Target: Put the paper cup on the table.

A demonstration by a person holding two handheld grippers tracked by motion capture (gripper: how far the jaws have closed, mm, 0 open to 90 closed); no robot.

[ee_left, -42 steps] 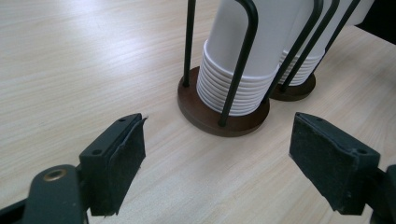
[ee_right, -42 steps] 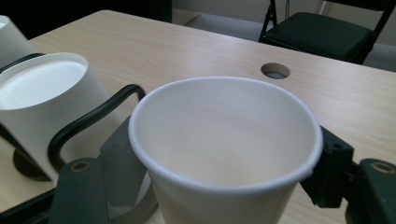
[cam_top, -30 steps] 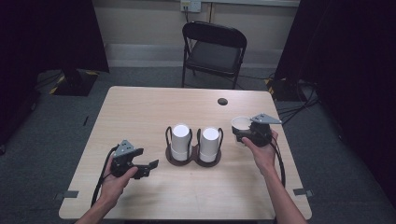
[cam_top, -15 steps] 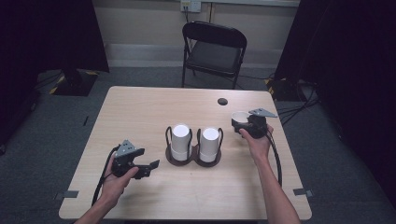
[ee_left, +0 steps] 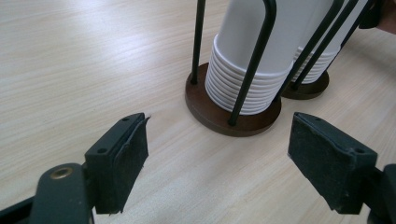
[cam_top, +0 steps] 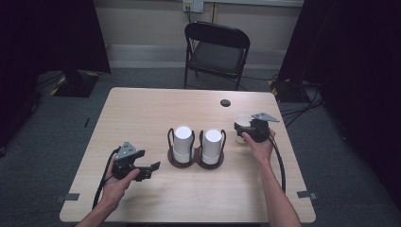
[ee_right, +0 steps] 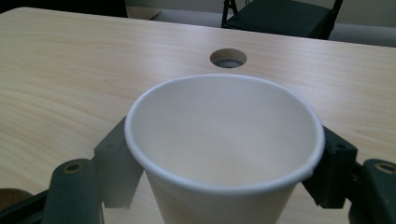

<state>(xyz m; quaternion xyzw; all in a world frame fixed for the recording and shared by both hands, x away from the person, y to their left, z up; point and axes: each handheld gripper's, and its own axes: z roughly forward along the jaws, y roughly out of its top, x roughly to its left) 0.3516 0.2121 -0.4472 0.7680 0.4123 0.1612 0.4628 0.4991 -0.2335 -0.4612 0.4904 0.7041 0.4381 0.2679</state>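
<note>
While the left gripper [cam_top: 152, 169] hovers low over the worktop [cam_top: 142, 113] near the cup holder [cam_top: 195, 161], the right gripper [cam_top: 242, 131] holds a paper cup [cam_top: 242, 124] upright. Left gripper view: fingers [ee_left: 122, 158] apart, facing stacked cups [ee_left: 252, 60]. Right gripper view: fingers [ee_right: 114, 158] clamp the cup's sides.
</note>
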